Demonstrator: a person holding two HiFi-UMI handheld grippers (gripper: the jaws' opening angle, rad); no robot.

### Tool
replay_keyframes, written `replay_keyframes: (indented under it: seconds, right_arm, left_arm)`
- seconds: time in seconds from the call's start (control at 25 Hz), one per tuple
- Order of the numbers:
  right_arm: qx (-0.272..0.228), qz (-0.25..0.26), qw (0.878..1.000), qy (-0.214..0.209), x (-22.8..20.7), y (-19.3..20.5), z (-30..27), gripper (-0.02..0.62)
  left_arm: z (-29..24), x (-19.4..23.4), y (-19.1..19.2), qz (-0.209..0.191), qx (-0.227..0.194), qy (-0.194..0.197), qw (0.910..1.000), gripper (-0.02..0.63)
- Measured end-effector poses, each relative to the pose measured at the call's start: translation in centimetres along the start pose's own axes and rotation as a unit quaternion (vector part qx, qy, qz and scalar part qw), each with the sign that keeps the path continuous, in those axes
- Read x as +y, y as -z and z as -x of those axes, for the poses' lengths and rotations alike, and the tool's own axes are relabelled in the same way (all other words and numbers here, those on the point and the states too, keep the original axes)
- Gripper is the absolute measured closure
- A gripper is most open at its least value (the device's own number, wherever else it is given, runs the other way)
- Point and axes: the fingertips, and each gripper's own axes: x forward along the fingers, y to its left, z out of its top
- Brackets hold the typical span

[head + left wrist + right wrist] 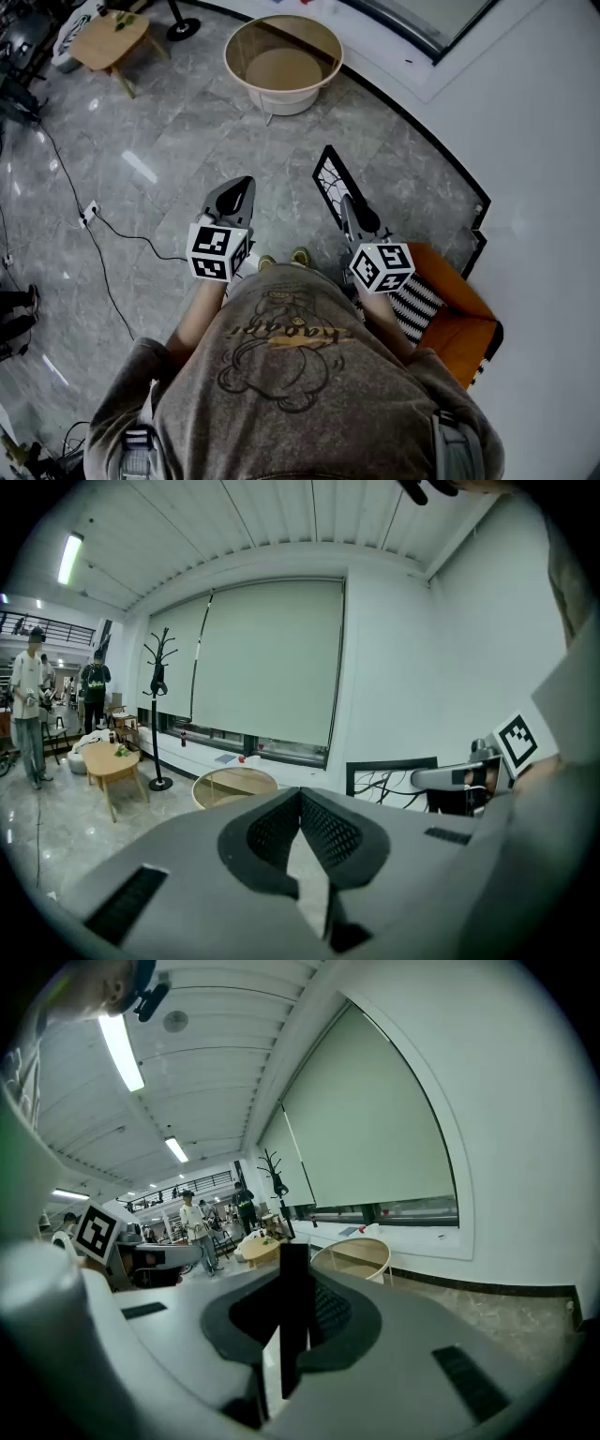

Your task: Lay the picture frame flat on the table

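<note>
The picture frame (331,181), black-edged with a white honeycomb print, hangs in the air above the grey floor. My right gripper (350,202) is shut on its near edge. In the right gripper view the frame (293,1279) shows edge-on as a dark strip between the jaws of the right gripper (290,1321). The left gripper view catches the frame (389,778) from the side. My left gripper (235,195) is held beside it to the left, shut with nothing in it (302,808). A round glass-topped table (283,58) stands ahead on the floor.
An orange seat (457,305) with a striped cushion (412,305) is close at my right. A small wooden table (111,39) and a coat stand's base (183,28) are at the far left. A cable (112,230) runs over the floor. People (28,705) stand in the background.
</note>
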Motion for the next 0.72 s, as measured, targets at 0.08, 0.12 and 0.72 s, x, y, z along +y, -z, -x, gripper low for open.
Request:
replay_keyframes:
  seconds: [0.08, 0.12, 0.72]
  right_arm:
    - [0.001, 0.001, 1.000, -0.002, 0.2, -0.2, -0.2, 0.548]
    - [0.000, 0.000, 1.000, -0.004, 0.3, -0.3, -0.3, 0.548]
    - [-0.024, -0.016, 1.000, 0.003, 3.5, 1.0, 0.2, 0.548]
  left_arm:
    - [0.0, 0.2, -0.2, 0.002, 0.000, 0.000, 1.0000, 0.588]
    - [0.0, 0.3, -0.2, 0.002, 0.000, 0.000, 1.0000, 0.588]
    - [1.9, 2.5, 1.4, 0.001, -0.003, 0.030, 0.9995, 0.588]
